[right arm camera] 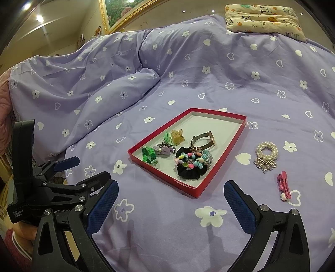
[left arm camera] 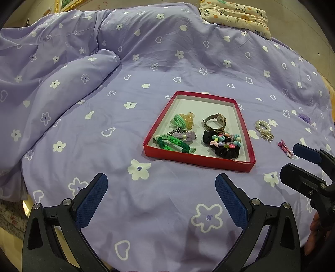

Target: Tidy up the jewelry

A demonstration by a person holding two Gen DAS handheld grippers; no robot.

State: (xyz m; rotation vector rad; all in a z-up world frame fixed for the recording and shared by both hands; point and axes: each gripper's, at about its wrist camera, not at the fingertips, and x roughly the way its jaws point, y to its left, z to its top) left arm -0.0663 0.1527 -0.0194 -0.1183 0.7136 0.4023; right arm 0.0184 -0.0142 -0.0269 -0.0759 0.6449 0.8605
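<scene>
A red tray (left arm camera: 159, 119) (right arm camera: 228, 149) with a white floor lies on the purple bedspread. It holds a watch (left arm camera: 215, 122) (right arm camera: 204, 139), a black scrunchie (left arm camera: 227, 151) (right arm camera: 189, 174) with colourful beads, a green braided band (left arm camera: 169, 143) (right arm camera: 147, 157), a lilac bow (left arm camera: 184, 135) (right arm camera: 164, 150), a green hair tie (left arm camera: 179, 121) and an amber claw clip (left arm camera: 189, 120) (right arm camera: 178, 136). Right of the tray lie a pearl bracelet (left arm camera: 263, 128) (right arm camera: 267, 152), a pink hair clip (left arm camera: 284, 147) (right arm camera: 283, 185) and a purple piece (left arm camera: 304, 117). My left gripper (left arm camera: 161, 198) (right arm camera: 83, 167) and my right gripper (right arm camera: 170, 203) (left arm camera: 292, 158) are open and empty, near the front of the bed.
A bunched purple duvet (left arm camera: 52, 69) (right arm camera: 83, 79) rises at the left. A patterned pillow (left arm camera: 236, 14) (right arm camera: 263, 18) lies at the far right. The bed's edge runs along the lower left.
</scene>
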